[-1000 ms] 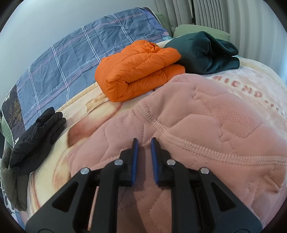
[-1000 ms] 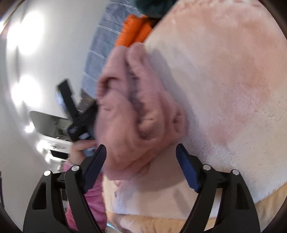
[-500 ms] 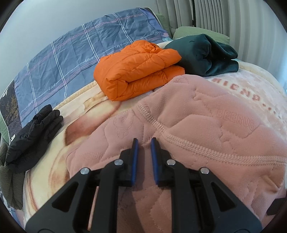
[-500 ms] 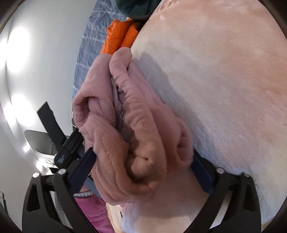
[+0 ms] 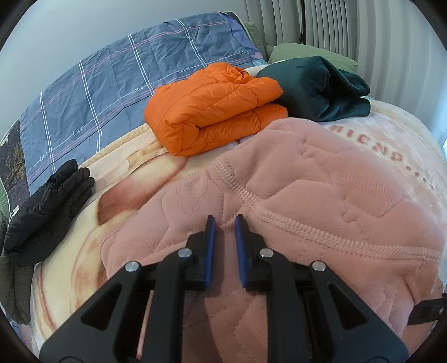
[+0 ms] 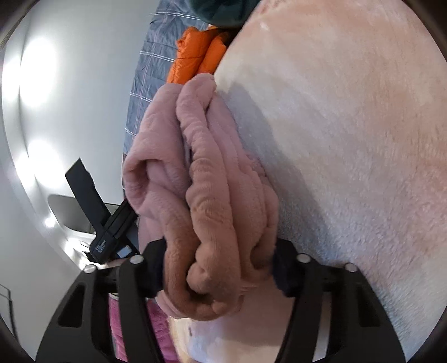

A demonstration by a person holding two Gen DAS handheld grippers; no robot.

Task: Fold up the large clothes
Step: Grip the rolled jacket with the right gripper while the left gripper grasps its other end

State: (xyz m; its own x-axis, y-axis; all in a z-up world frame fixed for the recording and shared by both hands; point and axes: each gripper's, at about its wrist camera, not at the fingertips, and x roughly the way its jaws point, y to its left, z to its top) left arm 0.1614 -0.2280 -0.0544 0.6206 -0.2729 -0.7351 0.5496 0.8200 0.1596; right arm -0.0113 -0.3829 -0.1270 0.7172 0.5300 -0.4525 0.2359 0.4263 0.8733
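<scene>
Pink fleece garment [image 5: 321,195]: one, quilted, lying on the bed right under both claws; it takes up the near half of the left wrist view.
Left claw [image 5: 223,220]: pads drawn nearly together just above the fleece; whether any cloth is pinched between them cannot be told.
Right claw [image 6: 218,268]: jaws closing, a thick bunched roll of the same pink fleece [image 6: 212,195] between them and bulging out past both pads.
Long axis: the stitched seam runs from near the left claw off to the right edge; the bunched edge in the right wrist view runs away from the claw toward the orange jacket.
Blanket [image 5: 405,145]: one, plush, cream and pink with lettering, covering the bed beneath the garment.
Black jacket [image 5: 47,206]: one, folded, at the left edge of the blanket, well apart from the fleece.
Orange puffer jacket [image 5: 212,106]: one, folded, just beyond the fleece's far edge.
Dark green garment [image 5: 315,86]: one, folded, touching the orange jacket on its right.
Plaid sheet [image 5: 111,75]: one, blue-grey, behind the pile.
Curtain [image 5: 335,25]: farthest, pleated, pale.
Sleeve [image 6: 123,321]: pink, beside the right claw.
</scene>
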